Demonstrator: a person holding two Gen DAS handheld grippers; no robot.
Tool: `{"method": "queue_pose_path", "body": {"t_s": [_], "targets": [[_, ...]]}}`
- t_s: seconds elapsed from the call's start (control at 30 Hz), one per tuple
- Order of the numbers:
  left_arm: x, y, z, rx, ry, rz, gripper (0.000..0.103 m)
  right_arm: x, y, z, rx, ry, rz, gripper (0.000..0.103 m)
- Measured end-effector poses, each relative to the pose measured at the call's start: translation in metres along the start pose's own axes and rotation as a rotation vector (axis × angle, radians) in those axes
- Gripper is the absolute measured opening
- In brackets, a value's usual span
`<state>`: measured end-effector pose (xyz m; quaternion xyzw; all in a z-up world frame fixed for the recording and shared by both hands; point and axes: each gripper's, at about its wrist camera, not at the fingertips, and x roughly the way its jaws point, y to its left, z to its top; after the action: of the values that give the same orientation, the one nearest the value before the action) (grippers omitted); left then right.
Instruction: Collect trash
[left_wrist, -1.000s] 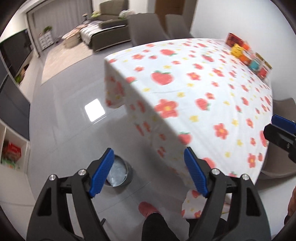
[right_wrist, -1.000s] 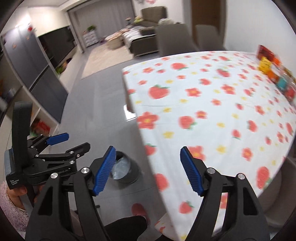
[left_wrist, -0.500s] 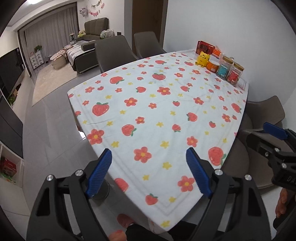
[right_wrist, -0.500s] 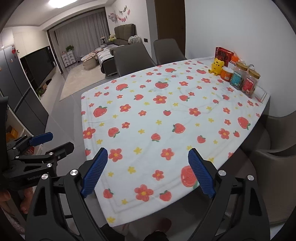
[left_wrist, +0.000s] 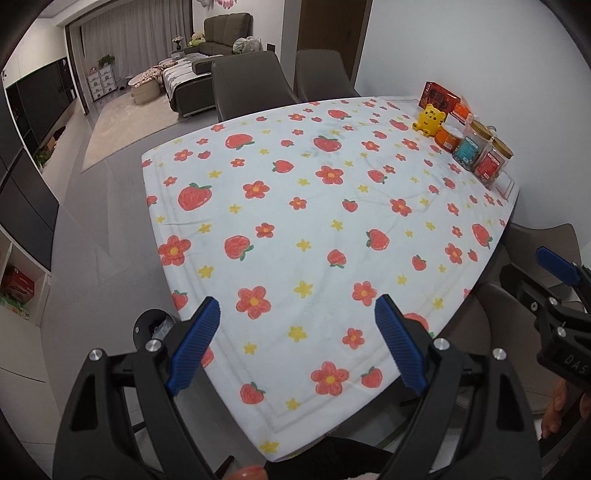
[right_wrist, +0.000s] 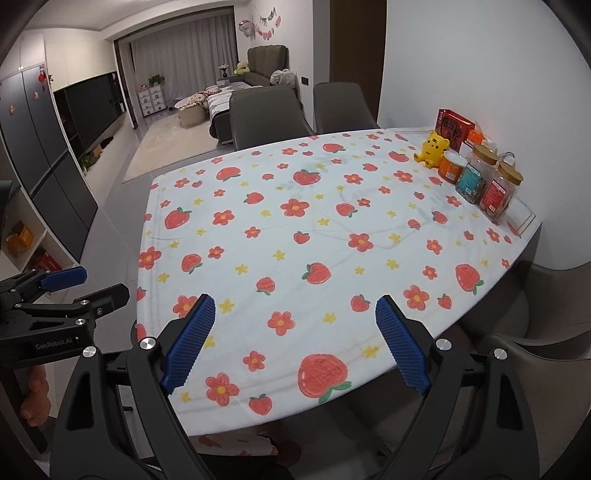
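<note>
A table (left_wrist: 332, 229) with a white strawberry-and-flower cloth fills both views; it also shows in the right wrist view (right_wrist: 332, 240). No loose trash shows on it. A small round trash bin (left_wrist: 153, 326) stands on the floor by the table's near left corner, partly hidden behind my left gripper's finger. My left gripper (left_wrist: 297, 345) is open and empty above the table's near edge. My right gripper (right_wrist: 295, 341) is open and empty above the near edge too. Each gripper shows at the side of the other's view.
Along the table's far right edge stand a red box (right_wrist: 454, 127), a yellow bear figure (right_wrist: 432, 149), an orange tub (right_wrist: 452, 168) and two lidded jars (right_wrist: 487, 184). Grey chairs stand behind the table (right_wrist: 269, 114) and at its right side (right_wrist: 546, 325). A sofa and cabinets lie beyond.
Both grippers have risen and tilted up from looking down at the floor and bin to looking across the tabletop. Both stayed open and empty.
</note>
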<state>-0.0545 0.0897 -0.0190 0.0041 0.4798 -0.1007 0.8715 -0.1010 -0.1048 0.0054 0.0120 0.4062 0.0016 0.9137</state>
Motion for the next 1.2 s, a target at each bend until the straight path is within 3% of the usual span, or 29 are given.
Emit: {"method": "queue_pose_path", "body": {"t_s": [0.5,1.07,1.2], "targets": [[0.003,-0.049,0.033,0.07,-0.045,-0.061,0.088,-0.001,-0.041,0.016,0.108,-0.027,-0.038,0.086],[-0.018,-0.082,0.038,0.09,-0.098,-0.131,0.09,-0.019,-0.056,0.02,0.096,-0.064,-0.038,0.087],[-0.021,-0.087,0.039,0.096,-0.105,-0.109,0.09,-0.023,-0.059,0.022,0.097,-0.07,-0.034,0.087]]}}
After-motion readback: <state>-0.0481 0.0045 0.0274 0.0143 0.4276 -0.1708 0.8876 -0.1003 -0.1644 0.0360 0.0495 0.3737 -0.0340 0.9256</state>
